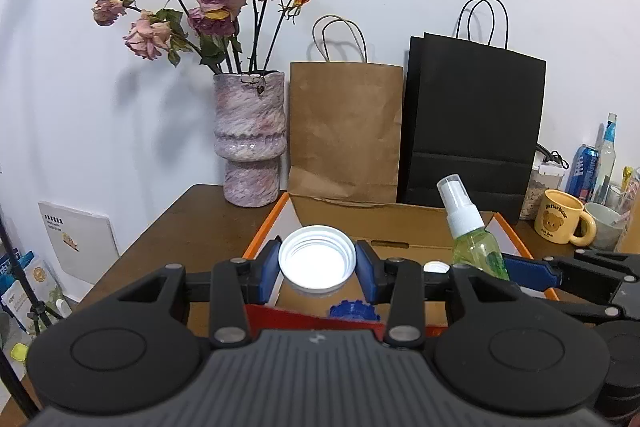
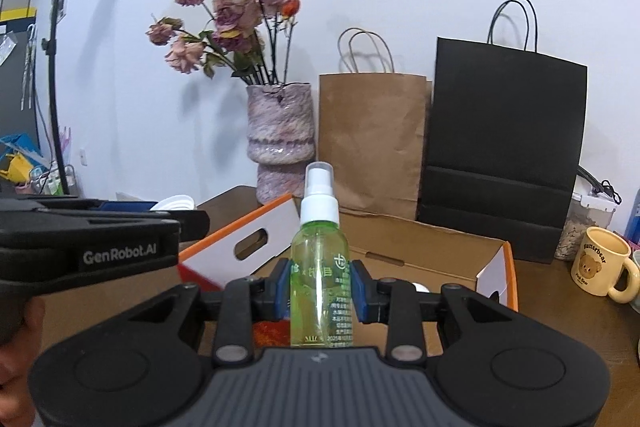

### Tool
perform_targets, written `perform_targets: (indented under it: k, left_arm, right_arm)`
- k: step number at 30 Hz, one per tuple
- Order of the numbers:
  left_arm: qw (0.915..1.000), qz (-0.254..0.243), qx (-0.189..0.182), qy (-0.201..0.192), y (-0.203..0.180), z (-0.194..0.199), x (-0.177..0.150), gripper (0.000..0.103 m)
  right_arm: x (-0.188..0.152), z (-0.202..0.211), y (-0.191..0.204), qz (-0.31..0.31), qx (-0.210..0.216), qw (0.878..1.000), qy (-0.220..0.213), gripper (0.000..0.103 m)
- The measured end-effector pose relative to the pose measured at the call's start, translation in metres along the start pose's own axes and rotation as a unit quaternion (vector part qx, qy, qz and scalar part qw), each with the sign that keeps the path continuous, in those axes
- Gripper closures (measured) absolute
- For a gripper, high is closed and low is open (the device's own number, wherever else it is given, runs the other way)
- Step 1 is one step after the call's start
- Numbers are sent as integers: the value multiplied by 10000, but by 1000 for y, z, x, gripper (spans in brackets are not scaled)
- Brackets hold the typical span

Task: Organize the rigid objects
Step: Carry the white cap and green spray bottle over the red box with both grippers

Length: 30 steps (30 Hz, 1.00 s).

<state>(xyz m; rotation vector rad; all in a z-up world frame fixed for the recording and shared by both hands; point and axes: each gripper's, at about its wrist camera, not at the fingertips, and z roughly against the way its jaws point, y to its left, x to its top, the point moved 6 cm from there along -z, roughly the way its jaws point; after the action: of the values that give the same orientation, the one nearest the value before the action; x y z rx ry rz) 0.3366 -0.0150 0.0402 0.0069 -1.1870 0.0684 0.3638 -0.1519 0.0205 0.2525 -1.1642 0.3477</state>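
1. The left hand-held gripper [image 1: 317, 263] is closed on a white screw lid [image 1: 317, 259], its blue pads pressing the rim from either side. The lid's open, threaded side faces the camera, so the grip runs across its widest part, probably the firmest hold on so shallow a piece.
2. The right hand-held gripper [image 2: 321, 285] is clamped on a green spray bottle [image 2: 321, 267], pinched low on the body with the white pump head standing upright above the jaws. Holding it by the body keeps the nozzle clear.
3. Both things hang above the open cardboard box [image 2: 420, 239] with orange-edged flaps, which sits near the middle of the worktop [image 1: 180, 223]. That suggests they are being carried to or from the box.
4. Low in the box, a blue toothed part [image 1: 352, 309] and a small white cap [image 1: 436, 267] show.
5. The vase [image 1: 250, 139], paper bags [image 1: 346, 131] and yellow mug [image 1: 562, 217] stand far back, well apart from the box opening.
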Motion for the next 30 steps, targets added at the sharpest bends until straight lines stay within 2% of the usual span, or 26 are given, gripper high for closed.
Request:
perform_targets:
  k: [20,30]
  left_arm:
    - [9999,76,-14,72,-20,-68,23,62]
    - [9997,-75,34,223,-27,-102,22,62]
  right_arm:
    - [11,-55,-48,-201,-229,9994,175,73]
    - [9,-77,-54,-108,-302,9989,333,73]
